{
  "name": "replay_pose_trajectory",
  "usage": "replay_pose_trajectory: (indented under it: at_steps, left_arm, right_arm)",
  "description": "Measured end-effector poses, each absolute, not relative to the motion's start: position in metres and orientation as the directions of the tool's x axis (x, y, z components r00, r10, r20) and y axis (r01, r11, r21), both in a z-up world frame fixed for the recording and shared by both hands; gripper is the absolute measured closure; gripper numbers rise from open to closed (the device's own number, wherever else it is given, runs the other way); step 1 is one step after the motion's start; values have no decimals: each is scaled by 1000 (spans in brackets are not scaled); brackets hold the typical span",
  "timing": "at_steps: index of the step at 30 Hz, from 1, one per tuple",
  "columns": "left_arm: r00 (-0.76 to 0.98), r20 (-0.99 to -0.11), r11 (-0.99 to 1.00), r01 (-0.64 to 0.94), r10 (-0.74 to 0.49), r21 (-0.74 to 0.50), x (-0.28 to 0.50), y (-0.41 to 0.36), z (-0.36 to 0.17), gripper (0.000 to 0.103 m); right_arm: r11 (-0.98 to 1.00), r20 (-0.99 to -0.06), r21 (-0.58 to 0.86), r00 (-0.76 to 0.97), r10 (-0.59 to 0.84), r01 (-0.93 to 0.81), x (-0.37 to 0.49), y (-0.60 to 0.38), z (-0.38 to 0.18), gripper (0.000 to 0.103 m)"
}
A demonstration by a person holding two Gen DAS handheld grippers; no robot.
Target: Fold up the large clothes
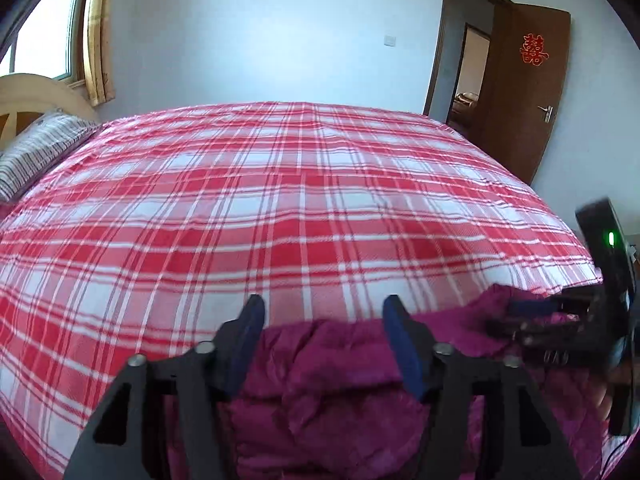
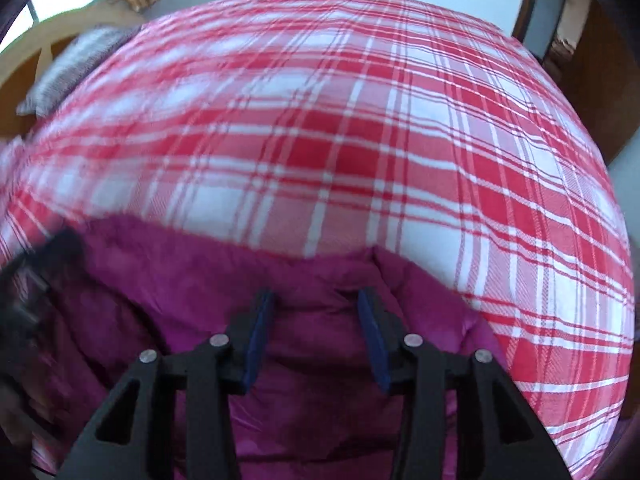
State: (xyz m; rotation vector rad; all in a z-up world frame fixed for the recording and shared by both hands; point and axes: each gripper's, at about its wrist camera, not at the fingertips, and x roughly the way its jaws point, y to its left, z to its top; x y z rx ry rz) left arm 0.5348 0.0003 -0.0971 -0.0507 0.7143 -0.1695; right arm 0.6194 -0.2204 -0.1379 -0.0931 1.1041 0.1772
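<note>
While both claws, left [image 1: 323, 312] and right [image 2: 316, 308], gape empty, the coat [image 1: 320, 392] lies bunched at the bed's [image 1: 280, 200] near edge, awaiting spreading.

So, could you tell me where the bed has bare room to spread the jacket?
Most of the plaid sheet is bare, from the jacket to the wall and from the pillow to the door side. The near edge is crowded: the jacket lies bunched under both open grippers.
</note>
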Motion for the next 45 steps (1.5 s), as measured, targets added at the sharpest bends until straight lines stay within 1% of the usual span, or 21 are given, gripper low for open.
replay_pose_trajectory:
  at_steps: [3, 4, 5, 7, 11, 16, 22, 27, 32, 45]
  left_arm:
    - [666, -719, 980, 142, -200, -142, 551, -10, -120, 38]
    - [625, -755, 979, 151, -201, -135, 555, -14, -132, 38]
    - [600, -782, 984, 143, -172, -107, 556, -18, -145, 38]
    - [581, -800, 987, 131, -149, -88, 551, -18, -161, 38]
    - [583, -793, 984, 120, -177, -131, 547, -10, -167, 38]
    - [609, -783, 990, 130, -128, -61, 542, -19, -174, 33]
    - [618, -780, 992, 123, -100, -29, 547, -23, -177, 29]
    - [626, -777, 993, 116, -72, 2, 547, -27, -178, 28]
    - [626, -778, 993, 115, -59, 17, 548, -29, -178, 27]
    - [622, -781, 994, 111, -51, 23, 551, -30, -180, 26]
  right_arm:
    - [983, -883, 30, 456, 110, -179, 615, -227, -141, 56]
    - [984, -882, 28, 460, 108, -179, 615, -225, -141, 56]
    - [983, -879, 14, 466, 99, -183, 614, -225, -141, 56]
    - [981, -873, -11, 480, 85, -192, 612, -222, -142, 56]
    - [976, -855, -47, 513, 72, -214, 604, -218, -151, 56]
    - [978, -819, -59, 570, 68, -202, 597, -218, -159, 56]
    - [982, -791, -45, 607, 76, -181, 597, -219, -167, 56]
    - [980, -765, -109, 644, 25, -168, 593, -210, -172, 55]
    - [985, -762, -56, 644, 65, -166, 594, -218, -173, 55]
    - [985, -759, -50, 647, 70, -165, 594, -218, -175, 55]
